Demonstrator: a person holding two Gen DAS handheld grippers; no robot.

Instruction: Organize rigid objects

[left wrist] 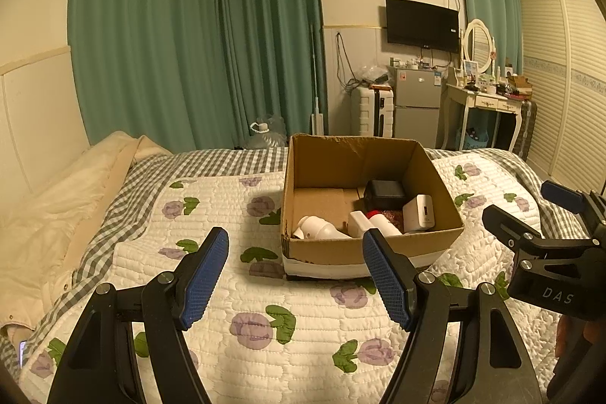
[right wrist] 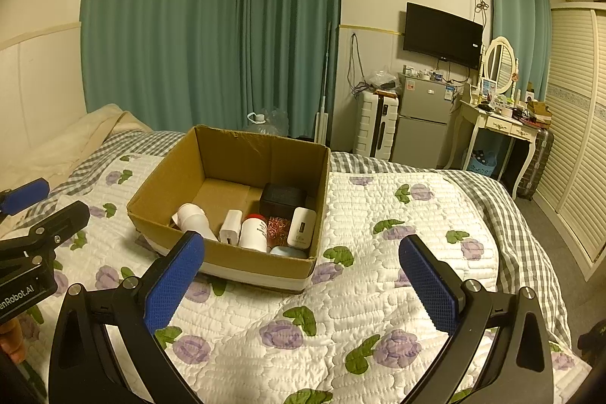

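Note:
An open cardboard box (left wrist: 416, 245) (right wrist: 159, 211) stands on the flowered quilt. In it lie a white bottle on its side (left wrist: 318, 230) (right wrist: 193, 218), a white red-capped bottle (right wrist: 253, 233) (left wrist: 382, 222), two white chargers (right wrist: 302, 228) (right wrist: 231, 226), a black box (left wrist: 384, 194) (right wrist: 282, 199) and a heap of rubber bands (right wrist: 278, 228). My left gripper (left wrist: 295, 275) is open and empty, in front of the box. My right gripper (right wrist: 303, 283) is open and empty, at the box's near right corner. The right gripper shows at the right edge of the left wrist view (left wrist: 530, 214).
The quilt (left wrist: 265, 309) (right wrist: 378, 252) covers the bed. A cream duvet (left wrist: 57, 207) lies at the left. Beyond the bed stand green curtains, a water jug (left wrist: 267, 135), a suitcase, a small fridge (left wrist: 416, 105) and a dressing table (left wrist: 488, 101).

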